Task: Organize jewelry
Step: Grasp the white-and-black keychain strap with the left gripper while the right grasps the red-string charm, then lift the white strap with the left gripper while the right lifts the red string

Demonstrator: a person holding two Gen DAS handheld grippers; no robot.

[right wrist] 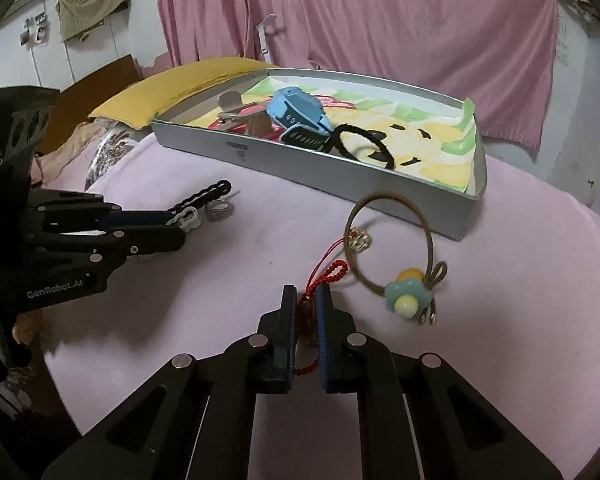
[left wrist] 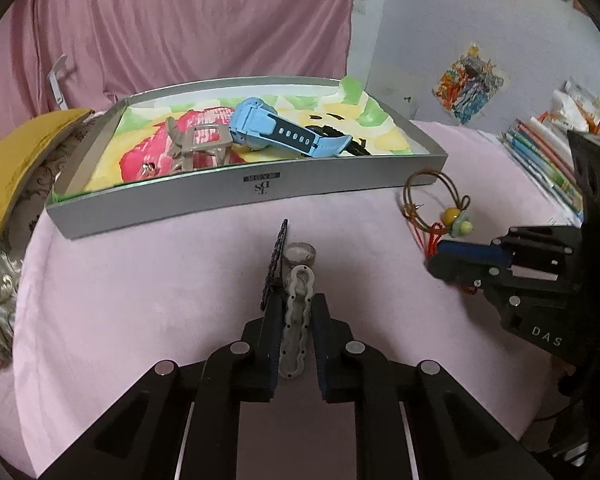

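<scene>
My left gripper (left wrist: 298,304) is shut on a white wavy strap (left wrist: 296,312) lying on the pink cloth. A black wavy strap (left wrist: 274,264) stands on edge just left of it, and a small round silvery piece (left wrist: 299,254) sits at its far end. My right gripper (right wrist: 306,294) is shut on a red cord charm (right wrist: 324,274). Beside it to the right lies a brown hair tie with a flower bead (right wrist: 404,298). The silver tray (left wrist: 244,196) behind holds a blue watch (left wrist: 276,128), a beige strap (left wrist: 198,146) and a black hair tie (right wrist: 360,142).
The pink cloth (left wrist: 140,280) covers a rounded table whose edge drops off at the left and front. A yellow pillow (left wrist: 16,168) lies left of the tray. Books (left wrist: 540,156) are stacked at the right. A pink curtain hangs behind.
</scene>
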